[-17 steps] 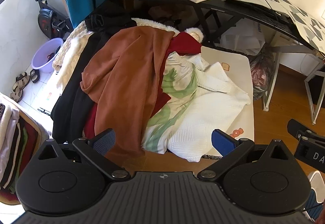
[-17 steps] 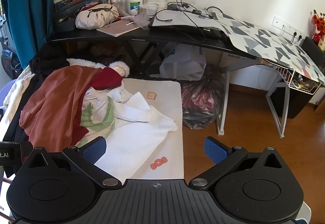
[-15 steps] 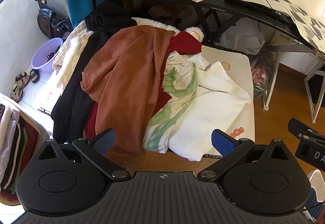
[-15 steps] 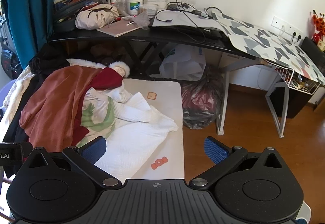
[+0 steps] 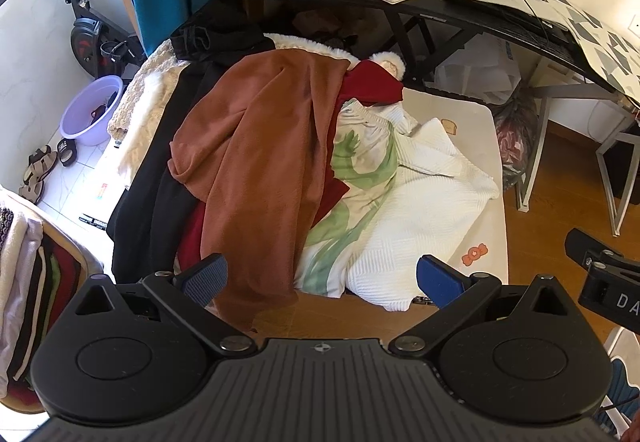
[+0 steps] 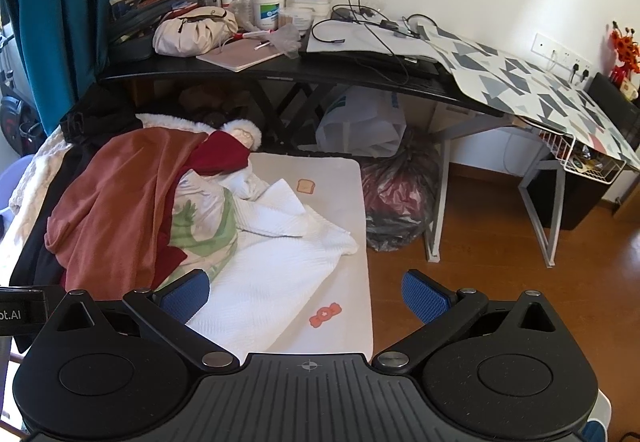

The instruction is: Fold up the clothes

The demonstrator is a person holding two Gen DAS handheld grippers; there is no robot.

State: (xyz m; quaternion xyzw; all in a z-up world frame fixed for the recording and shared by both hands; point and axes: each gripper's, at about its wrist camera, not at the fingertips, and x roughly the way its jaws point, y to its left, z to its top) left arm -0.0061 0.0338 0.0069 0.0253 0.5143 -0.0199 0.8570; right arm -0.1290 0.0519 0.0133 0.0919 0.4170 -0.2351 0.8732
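Observation:
A heap of clothes lies on a low white table (image 5: pixel 486 129) (image 6: pixel 344 177). On top is a rust-brown garment (image 5: pixel 260 145) (image 6: pixel 116 197), over a dark red one (image 5: pixel 372 85) (image 6: pixel 220 155) and a black one (image 5: pixel 148 201). Beside them lie a white-and-green printed piece (image 5: pixel 360 169) (image 6: pixel 204 217) and a white textured garment (image 5: pixel 420 209) (image 6: pixel 276 270). My left gripper (image 5: pixel 320 278) hovers open above the heap's near edge with nothing between its blue pads. The right gripper (image 6: pixel 306 292) hangs open over the table's near right part, also empty.
A black desk (image 6: pixel 280 71) crowded with cosmetics, a beige bag (image 6: pixel 192 29) and cables stands behind the table. Plastic bags (image 6: pixel 396 201) sit under it on the wooden floor. A purple basin (image 5: pixel 92 109) and sandals are at the left, folded clothes (image 5: pixel 32 282) at the near left.

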